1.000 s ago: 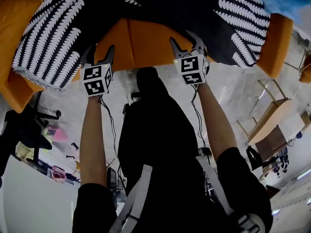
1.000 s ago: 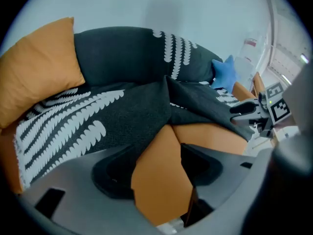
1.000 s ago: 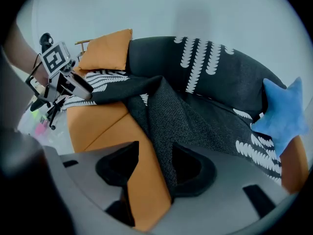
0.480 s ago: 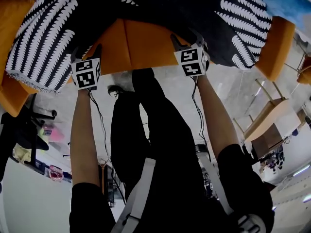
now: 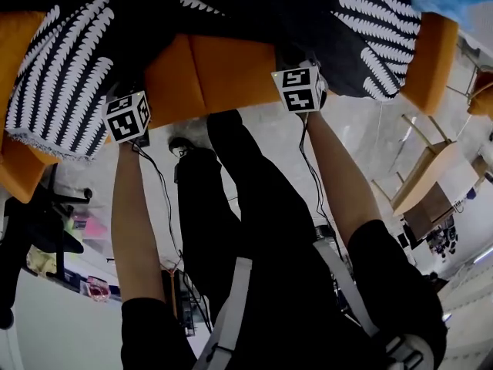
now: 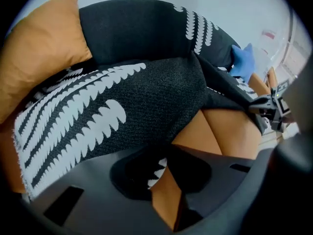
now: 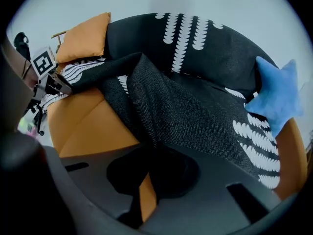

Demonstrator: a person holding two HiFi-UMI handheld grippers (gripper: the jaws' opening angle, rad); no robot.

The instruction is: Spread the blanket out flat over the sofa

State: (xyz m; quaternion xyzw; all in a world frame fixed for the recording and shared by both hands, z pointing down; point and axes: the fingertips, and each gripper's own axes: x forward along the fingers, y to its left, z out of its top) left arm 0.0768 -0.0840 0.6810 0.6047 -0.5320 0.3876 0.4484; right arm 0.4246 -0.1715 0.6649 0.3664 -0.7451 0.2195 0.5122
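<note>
A black blanket with white leaf print lies bunched over the orange sofa, whose front seat edge is bare. My left gripper is at the blanket's hanging front edge on the left. Its jaws are closing, with a printed corner of the blanket between them. My right gripper is at the blanket's edge right of the bare seat. Its jaws are closing too, on a dark fold of blanket. In the head view both pairs of fingers are hidden behind the marker cubes.
An orange cushion leans at the sofa's left end and a blue star cushion at its right. A wooden chair stands to the right and a black office chair to the left. The person's legs stand close to the sofa front.
Both grippers have moved forward onto the blanket's front edge, the left one also further left. Their fingers, spread and visible a second ago, are now hidden at the cloth.
</note>
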